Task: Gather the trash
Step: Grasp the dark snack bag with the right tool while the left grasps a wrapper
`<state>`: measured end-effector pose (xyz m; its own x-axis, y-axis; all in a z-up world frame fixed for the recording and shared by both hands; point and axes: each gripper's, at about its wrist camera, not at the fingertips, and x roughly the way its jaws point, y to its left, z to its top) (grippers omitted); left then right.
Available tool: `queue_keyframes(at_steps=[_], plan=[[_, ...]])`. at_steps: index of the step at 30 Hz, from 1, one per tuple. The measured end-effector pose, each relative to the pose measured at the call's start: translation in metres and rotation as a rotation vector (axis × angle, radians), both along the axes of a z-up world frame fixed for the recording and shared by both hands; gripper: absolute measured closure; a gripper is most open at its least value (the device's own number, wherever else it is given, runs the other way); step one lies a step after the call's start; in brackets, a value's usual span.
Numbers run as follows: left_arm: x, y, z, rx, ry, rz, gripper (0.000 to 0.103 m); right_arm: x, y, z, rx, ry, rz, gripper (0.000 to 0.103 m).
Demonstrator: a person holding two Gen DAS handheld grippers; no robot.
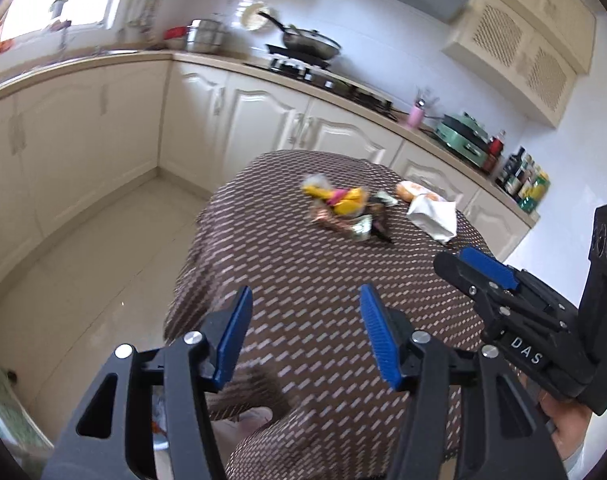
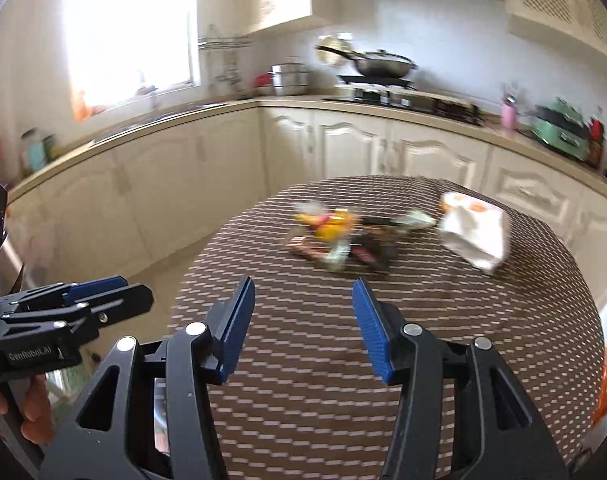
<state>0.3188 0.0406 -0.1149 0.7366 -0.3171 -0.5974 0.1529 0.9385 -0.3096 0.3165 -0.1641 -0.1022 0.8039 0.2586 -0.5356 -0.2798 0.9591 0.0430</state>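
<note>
1. Cream kitchen cabinets (image 2: 363, 148) run along the walls behind a round table covered with a brown cloth with pale dashes (image 1: 311, 272); both views are blurred.

2. Left gripper (image 1: 305, 328) hangs above the near part of the table, its blue pads (image 1: 235, 336) spread with only the cloth showing between them — it holds nothing and touches nothing.

3. Right gripper (image 2: 303, 320) hangs just beside it over the same near edge, its jaws likewise spread and bare, with the cloth visible through the gap.

4. Each gripper shows in the other's view: the right one at the right edge of the left wrist view, held in a hand (image 1: 567, 428), and the left one at the left edge of the right wrist view.

5. Trash lies well ahead of both grippers near the middle of the table — a heap of crumpled wrappers (image 1: 343, 210), yellow, pink, brown and silvery, bunched together.

6. White paper bag with orange print (image 2: 475, 232) lies on its side just to the right of the wrappers; whether it holds anything cannot be told.

7. On the far worktop a wok (image 2: 383, 64) sits on the hob, a steel pot (image 2: 289, 78) stands to its left, and a pink cup (image 1: 415, 116) holding utensils stands near a green appliance (image 1: 463, 136).
</note>
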Motion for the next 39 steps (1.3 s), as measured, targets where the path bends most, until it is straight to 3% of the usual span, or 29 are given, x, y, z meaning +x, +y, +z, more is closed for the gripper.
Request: queue_keyframes(at_steps=[5, 10, 25, 27, 28, 30, 31, 34, 39], plan=[[0.048, -0.039, 0.000, 0.024, 0.038, -0.034, 0.047, 0.024, -0.035, -0.006, 0.008, 0.034, -0.062, 0.053], [0.097, -0.062, -0.013, 0.057, 0.099, -0.004, 0.046, 0.054, -0.054, -0.015, 0.025, 0.080, -0.080, 0.053], [0.190, -0.076, -0.044, 0.072, 0.180, 0.049, 0.047, 0.118, -0.065, -0.026, 0.055, 0.167, -0.052, 0.049], [0.195, -0.077, -0.049, 0.077, 0.185, 0.042, 0.063, 0.123, -0.063, -0.029, 0.050, 0.178, -0.050, 0.049], [0.196, -0.077, -0.051, 0.080, 0.186, 0.048, 0.077, 0.125, -0.062, -0.030, 0.049, 0.185, -0.048, 0.049], [0.197, -0.074, -0.055, 0.057, 0.190, 0.046, 0.086, 0.130, -0.059, -0.033, 0.046, 0.200, -0.046, 0.049], [0.196, -0.072, -0.055, 0.035, 0.189, 0.043, 0.097, 0.131, -0.058, -0.034, 0.048, 0.207, -0.046, 0.049], [0.194, -0.067, -0.054, 0.016, 0.180, 0.021, 0.103, 0.138, -0.055, -0.039, 0.059, 0.230, -0.045, 0.049], [0.182, -0.059, -0.046, 0.026, 0.135, 0.019, 0.103, 0.149, -0.045, -0.043, 0.065, 0.260, -0.042, 0.049]])
